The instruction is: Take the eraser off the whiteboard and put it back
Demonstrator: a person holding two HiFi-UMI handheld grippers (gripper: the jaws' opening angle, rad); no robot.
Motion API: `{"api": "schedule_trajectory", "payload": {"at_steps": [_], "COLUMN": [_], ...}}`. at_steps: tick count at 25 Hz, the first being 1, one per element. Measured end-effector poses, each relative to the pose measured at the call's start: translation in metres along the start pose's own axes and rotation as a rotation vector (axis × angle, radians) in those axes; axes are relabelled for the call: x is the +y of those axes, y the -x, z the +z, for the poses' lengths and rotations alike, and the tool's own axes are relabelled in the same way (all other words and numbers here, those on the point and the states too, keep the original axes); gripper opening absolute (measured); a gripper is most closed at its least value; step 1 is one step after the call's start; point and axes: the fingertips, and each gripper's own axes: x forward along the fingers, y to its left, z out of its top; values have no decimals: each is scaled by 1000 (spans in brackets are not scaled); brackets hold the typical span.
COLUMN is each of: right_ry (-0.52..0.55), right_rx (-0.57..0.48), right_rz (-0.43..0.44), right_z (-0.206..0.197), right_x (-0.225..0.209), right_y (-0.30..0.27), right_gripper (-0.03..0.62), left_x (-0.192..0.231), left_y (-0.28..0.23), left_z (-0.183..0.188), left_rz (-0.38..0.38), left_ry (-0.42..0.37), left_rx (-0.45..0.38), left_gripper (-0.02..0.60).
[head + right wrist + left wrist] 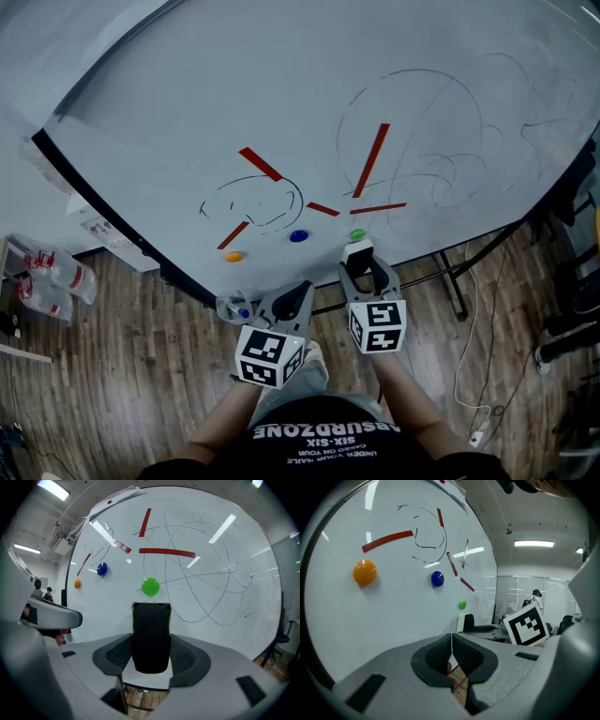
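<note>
The eraser, black felt on a white back, stands on end between the pads of my right gripper, which is shut on it. Its far end is close to the whiteboard, just below a green magnet; contact with the board cannot be told. From the head view the eraser sits at the board's lower edge with the right gripper behind it. My left gripper is shut with nothing in it, held lower and to the left. The left gripper view shows the eraser from the side.
On the board are an orange magnet, a blue magnet, several red strips and pen scribbles. The board's stand legs and a cable are on the wooden floor at the right. Plastic bottles lie at the left.
</note>
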Motion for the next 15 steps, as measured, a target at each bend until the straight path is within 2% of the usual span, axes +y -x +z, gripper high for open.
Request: {"api": "schedule_trajectory", "payload": {"at_steps": [15], "right_ry": [-3], "right_rx": [-7], "right_rz": [-44], "right_z": [0], "right_x": [1], "right_y": [-7], "right_gripper": [236], "left_x": [-1], "left_y": [2], "left_z": [-4], "left_rz": [-1], "left_ry": [6], "left_rx": [4], "left_gripper": [8]}}
